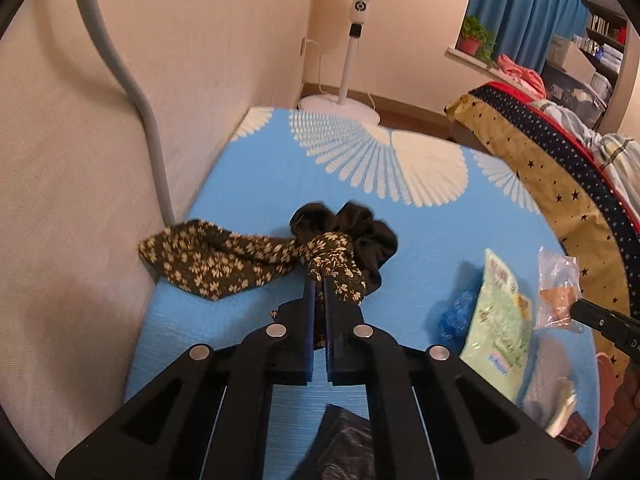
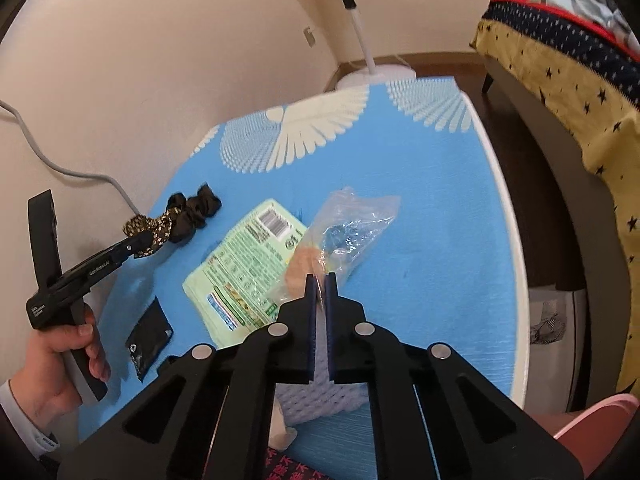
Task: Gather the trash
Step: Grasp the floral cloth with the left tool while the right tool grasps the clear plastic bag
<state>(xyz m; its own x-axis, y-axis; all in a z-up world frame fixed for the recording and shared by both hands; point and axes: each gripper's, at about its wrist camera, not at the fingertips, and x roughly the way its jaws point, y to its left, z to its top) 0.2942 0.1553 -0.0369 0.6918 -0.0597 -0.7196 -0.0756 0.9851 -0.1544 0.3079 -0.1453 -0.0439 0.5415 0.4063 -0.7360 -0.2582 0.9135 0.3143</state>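
Partly hidden: black bag (image 1: 340, 444) behind left gripper (image 1: 319, 280).

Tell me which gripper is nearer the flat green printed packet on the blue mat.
Right. The right gripper, shut on the clear plastic bag, is right beside the green packet; the left gripper pinches the floral scrunchie, farther off.

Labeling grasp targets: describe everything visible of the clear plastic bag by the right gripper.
The clear plastic bag is thin, crinkled and see-through, with tan contents at its near end and something dark and blue further up. It lies on the blue table mat, its near edge overlapping the green packet. The right gripper has its jaws shut on the near end.
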